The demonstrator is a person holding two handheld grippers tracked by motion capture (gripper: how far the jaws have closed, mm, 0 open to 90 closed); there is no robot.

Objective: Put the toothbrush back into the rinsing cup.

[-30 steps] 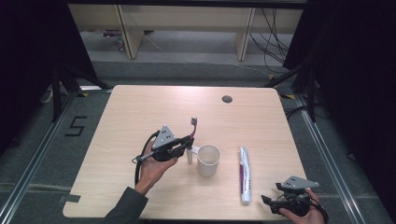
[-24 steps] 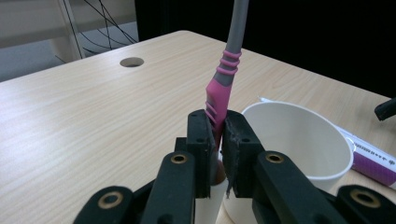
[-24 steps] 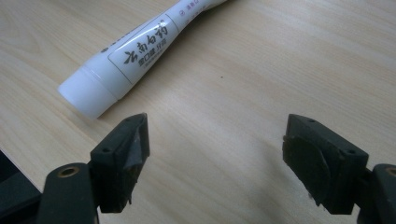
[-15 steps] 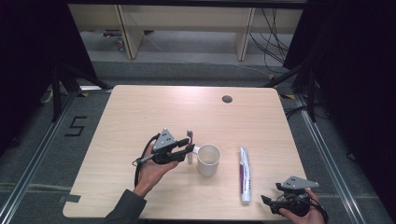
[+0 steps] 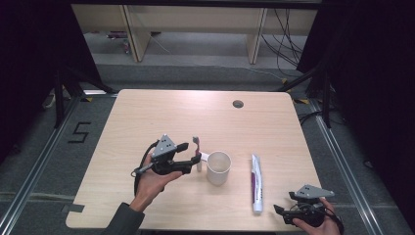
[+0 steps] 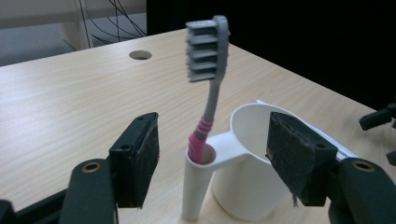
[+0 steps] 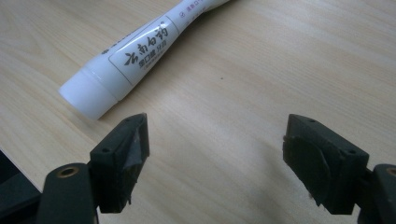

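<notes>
Pale wood-grain table (image 5: 147, 117) sits mid-frame in the high view, dark curtains at both sides, shelving legs and loose cables across the top, and a round cable port (image 5: 238, 104) toward the table's upper right. Near centre stands a white cup (image 5: 219, 168) with a side tube holder (image 6: 196, 186) joined to its left wall; a pink-and-grey toothbrush (image 6: 208, 70) stands in that tube, bristle head up, leaning slightly. The left gripper (image 6: 212, 161) is level with the holder, jaws well apart, one pad on either side of the tube and cup, neither touching the brush so far as the left gripper view shows. The step in hand appears to be releasing the brush or backing away from it. To do it well, the jaws should be kept wide and drawn straight back along their own line, with no sideways sweep, since the lower-right pad sits close to the cup wall and a nudge could tip the light cup or rock the brush. A toothpaste tube (image 5: 256, 182) lies flat right of the cup, cap end toward the bottom of the frame. The right gripper (image 5: 288, 211) rests low at the lower right, jaws apart and empty, with the white cap (image 7: 88, 95) just beyond its upper-left pad.
</notes>
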